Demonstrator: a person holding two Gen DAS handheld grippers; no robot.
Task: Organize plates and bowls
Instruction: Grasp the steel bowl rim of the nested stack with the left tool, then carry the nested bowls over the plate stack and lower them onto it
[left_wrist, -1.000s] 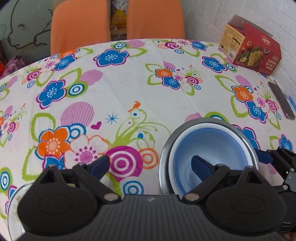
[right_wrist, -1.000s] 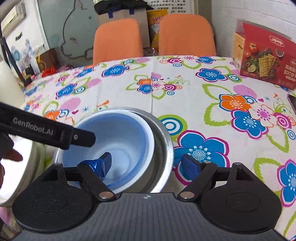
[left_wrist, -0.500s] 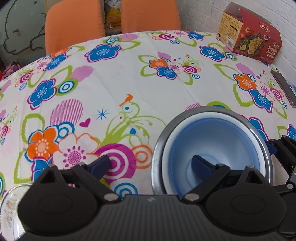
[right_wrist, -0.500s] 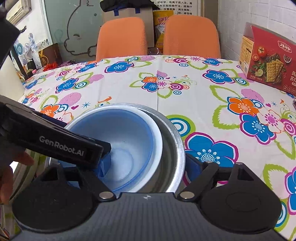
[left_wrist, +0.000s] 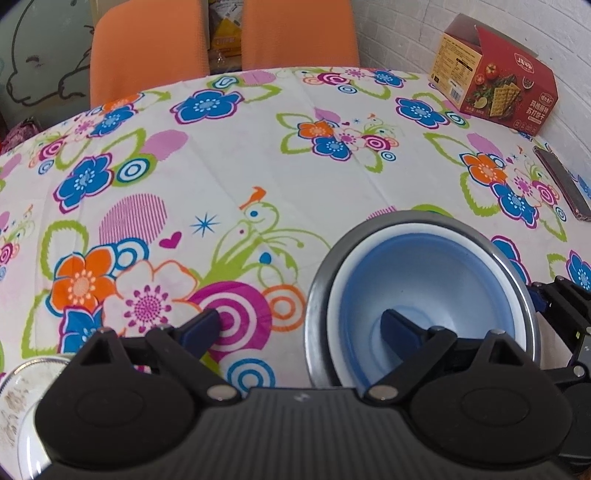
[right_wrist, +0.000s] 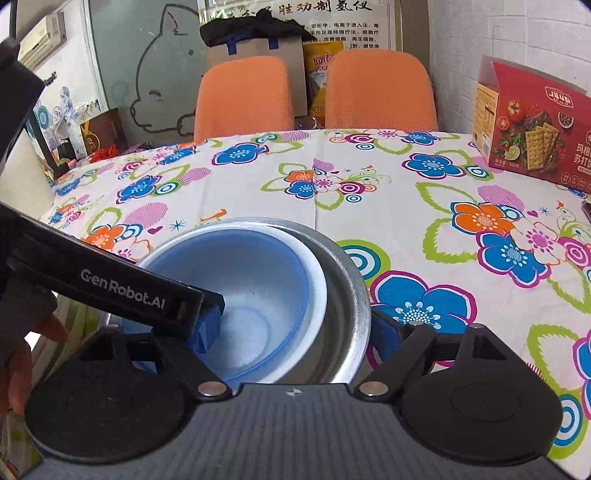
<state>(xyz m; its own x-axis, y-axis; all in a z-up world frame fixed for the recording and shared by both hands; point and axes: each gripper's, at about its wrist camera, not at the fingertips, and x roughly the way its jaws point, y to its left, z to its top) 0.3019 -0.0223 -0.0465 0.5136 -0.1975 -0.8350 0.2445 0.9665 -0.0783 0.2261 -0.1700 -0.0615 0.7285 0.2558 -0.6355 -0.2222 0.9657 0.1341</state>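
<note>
Nested bowls (left_wrist: 424, 269) astride both grippers' fingers (left_wrist: 397, 325)

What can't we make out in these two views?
- Right wrist: right tool jaws have just been closing around the nested bowls; left tool covers the inner finger, contact unclear.
- Left wrist: plate cut off by frame edge and tool body.
- Both: bowls' near rim behind tool bodies.

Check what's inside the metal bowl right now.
A blue bowl with a white rim sits nested in the metal bowl. One finger of the left gripper dips into the blue bowl. The metal bowl's bottom is covered, so anything beneath can't be seen.
</note>
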